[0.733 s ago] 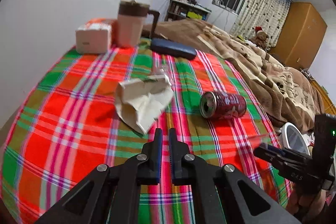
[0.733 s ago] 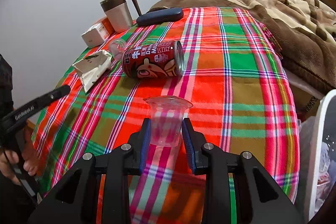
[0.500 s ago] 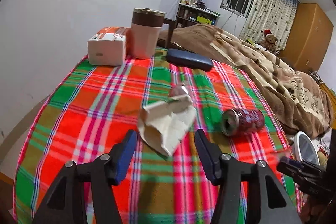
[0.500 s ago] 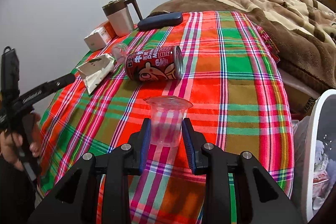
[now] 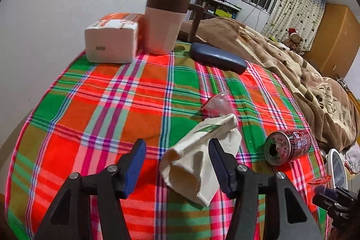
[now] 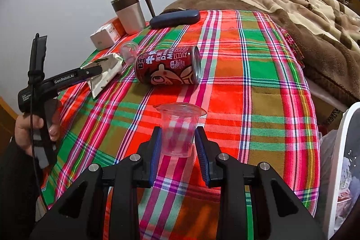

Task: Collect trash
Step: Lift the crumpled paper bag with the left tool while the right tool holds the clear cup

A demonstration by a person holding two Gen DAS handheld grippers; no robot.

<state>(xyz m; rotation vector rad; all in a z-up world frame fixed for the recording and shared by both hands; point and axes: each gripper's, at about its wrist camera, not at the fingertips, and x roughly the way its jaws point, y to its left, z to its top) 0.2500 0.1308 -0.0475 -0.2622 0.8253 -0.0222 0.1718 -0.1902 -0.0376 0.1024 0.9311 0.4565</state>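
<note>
Pinching a clear plastic cup (image 6: 177,129) upright in my right gripper (image 6: 177,145), I hold my left gripper (image 5: 177,163) spread wide over the crumpled paper bag (image 5: 198,159) on the plaid cloth (image 5: 101,105). Squeezing harder could buckle the thin cup. Closing left off-centre might catch only a loose fold, or nudge the red can (image 5: 288,146) into rolling.

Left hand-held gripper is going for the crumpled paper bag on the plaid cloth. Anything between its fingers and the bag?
Nothing visible blocks it. The left hand-held gripper is open, with the crumpled paper bag lying partly between its fingers already. The crushed clear cup sits just beyond the bag, and the red can lies off to the right, both outside the fingers' path.
</note>
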